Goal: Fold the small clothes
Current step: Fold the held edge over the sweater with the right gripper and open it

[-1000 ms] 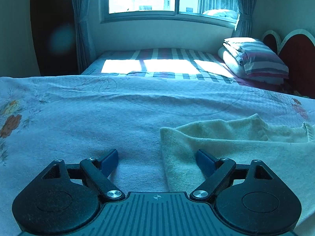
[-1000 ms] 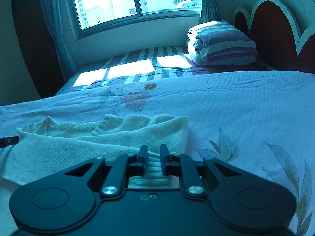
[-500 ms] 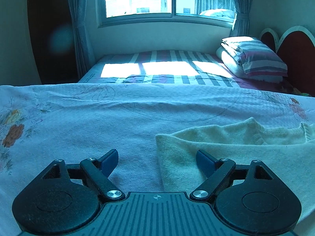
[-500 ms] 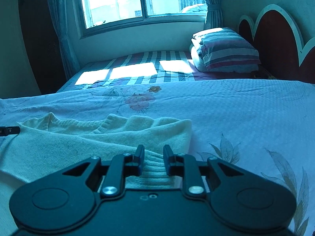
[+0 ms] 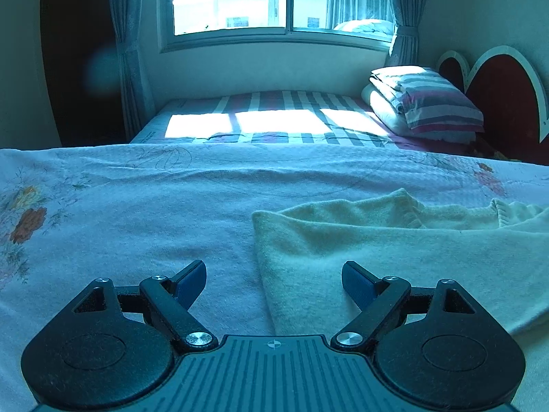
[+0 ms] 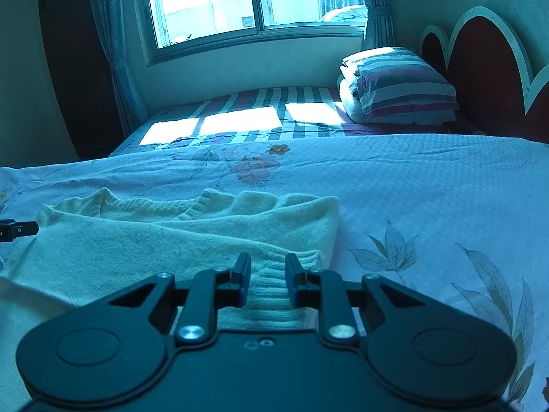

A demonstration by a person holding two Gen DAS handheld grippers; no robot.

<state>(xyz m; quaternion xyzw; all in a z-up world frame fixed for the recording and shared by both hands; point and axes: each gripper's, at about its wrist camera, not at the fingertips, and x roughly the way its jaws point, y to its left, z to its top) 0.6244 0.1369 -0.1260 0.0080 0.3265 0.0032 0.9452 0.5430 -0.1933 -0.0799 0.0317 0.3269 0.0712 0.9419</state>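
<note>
Sweater [image 6: 164, 240]: one | left tool [image 5: 273, 279]: spread | right tool [image 6: 267, 274]: narrow gap, straddling hem

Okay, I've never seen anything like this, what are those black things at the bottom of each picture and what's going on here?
They are two hand-held grippers, each with two fingers and a camera looking forward along them. One picture comes from the left gripper, the other from the right gripper. Both look across a bed with a floral cover, where a cream sweater lies partly folded. The left one is open over the sweater's edge, gripping nothing. The right one's jaws stand close either side of the ribbed hem; whether they pinch it is unclear.
</note>
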